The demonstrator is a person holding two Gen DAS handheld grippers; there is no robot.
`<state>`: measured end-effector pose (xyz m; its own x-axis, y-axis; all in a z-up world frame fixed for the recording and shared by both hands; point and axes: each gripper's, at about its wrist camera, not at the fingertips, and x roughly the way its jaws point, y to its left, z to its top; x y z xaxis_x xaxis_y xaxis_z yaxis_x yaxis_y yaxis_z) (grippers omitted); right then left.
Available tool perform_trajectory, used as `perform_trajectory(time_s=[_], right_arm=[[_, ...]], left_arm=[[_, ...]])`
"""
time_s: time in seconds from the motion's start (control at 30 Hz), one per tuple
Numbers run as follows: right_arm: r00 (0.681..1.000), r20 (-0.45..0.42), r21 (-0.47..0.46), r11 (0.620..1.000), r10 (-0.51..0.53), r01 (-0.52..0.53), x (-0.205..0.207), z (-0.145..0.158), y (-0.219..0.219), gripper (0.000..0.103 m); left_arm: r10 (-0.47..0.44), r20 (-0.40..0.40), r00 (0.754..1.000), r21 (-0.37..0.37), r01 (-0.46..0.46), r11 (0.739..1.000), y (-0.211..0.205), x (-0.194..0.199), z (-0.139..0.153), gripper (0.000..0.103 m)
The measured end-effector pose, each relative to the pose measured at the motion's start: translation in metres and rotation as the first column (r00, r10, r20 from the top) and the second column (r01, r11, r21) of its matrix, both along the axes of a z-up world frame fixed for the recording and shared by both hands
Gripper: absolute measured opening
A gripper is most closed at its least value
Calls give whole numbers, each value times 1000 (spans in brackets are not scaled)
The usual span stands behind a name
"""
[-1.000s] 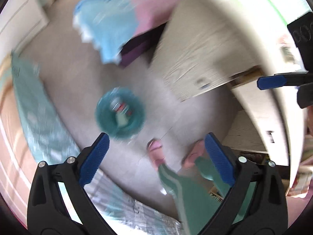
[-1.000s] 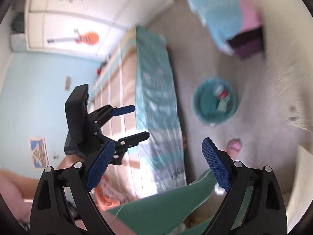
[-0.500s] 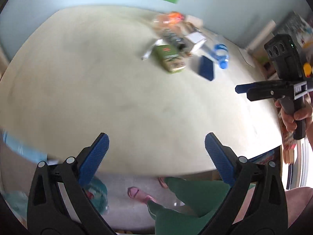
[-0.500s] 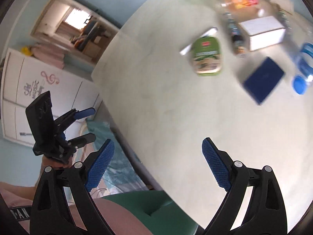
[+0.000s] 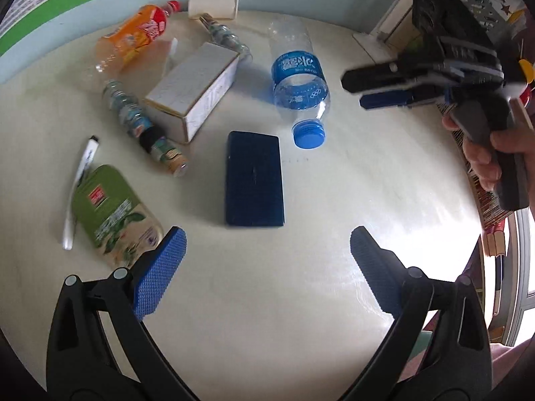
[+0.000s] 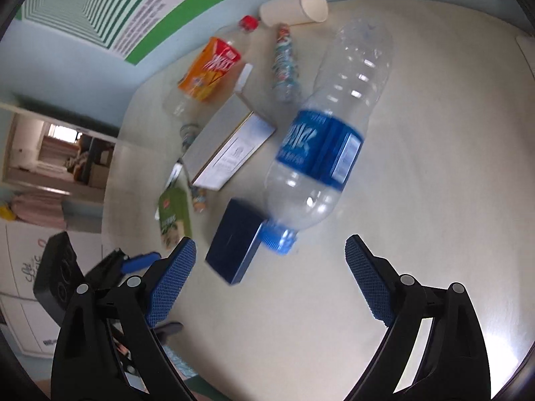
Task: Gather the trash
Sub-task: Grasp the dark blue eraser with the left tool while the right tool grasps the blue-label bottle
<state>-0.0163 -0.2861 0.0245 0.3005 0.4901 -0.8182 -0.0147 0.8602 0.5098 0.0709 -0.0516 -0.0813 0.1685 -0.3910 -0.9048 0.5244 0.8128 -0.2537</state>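
Both grippers hover over a pale round surface [image 5: 301,300] strewn with rubbish, and neither holds anything. The left gripper [image 5: 267,257] has its jaws spread wide and empty; so does the right gripper [image 6: 271,267], which also shows in the left wrist view at about 2 o'clock, gripped by a hand [image 5: 491,157].

In the left wrist view the trash lies from 9 to 1 o'clock. A clear water bottle with a blue label [image 5: 297,80] lies on its side at 12 o'clock, its blue cap [image 5: 307,132] pointing toward the camera. A dark blue flat box [image 5: 254,177] lies just ahead of the jaws, near the cap. A white carton [image 5: 194,90] sits at 11 o'clock, with a slim patterned bottle [image 5: 143,130] alongside it. An orange-labelled bottle [image 5: 133,36] and a paper cup [image 5: 214,5] lie farther back. At 9 o'clock a green-labelled bottle [image 5: 110,214] lies just beside the left finger, with a white pen [image 5: 80,180] next to it.

The step in hand appears to be the approach and choice of a first item. In the right wrist view the water bottle [image 6: 331,140] lies straight ahead at 12 o'clock, so that gripper seems best placed for it. The next move would call for lowering the jaws astride the bottle's body or neck and squeezing gently, since an empty bottle may roll or crumple.
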Motion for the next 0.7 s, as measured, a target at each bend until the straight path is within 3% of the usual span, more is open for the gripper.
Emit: perform_trajectory(time_s=[0.23,0.4,0.5,0.67,0.7], right_arm=[[998,-64,-31,999,-19,17,71,-15,-23,90],[994,-104,-20,1000,-15,13,91,-34,-27,89],[992,-125,-7,1000,5,-6,94,-43,-33,73],[994,-103,-2,999,33,-33,87,-43,-39,69],[994,-101,-4,999,37,-38,86,-42,-39,69]], left_arm=[[41,-117,992,19,-39,999,-19,35,-47,92],[50,-98,994,12,-49,999,-22,39,-44,87],[48,-97,994,28,-46,999,-27,37,-39,72],[34,-64,997,45,-31,998,-34,22,-36,73],[29,-51,998,62,-26,998,-36,21,-35,66]])
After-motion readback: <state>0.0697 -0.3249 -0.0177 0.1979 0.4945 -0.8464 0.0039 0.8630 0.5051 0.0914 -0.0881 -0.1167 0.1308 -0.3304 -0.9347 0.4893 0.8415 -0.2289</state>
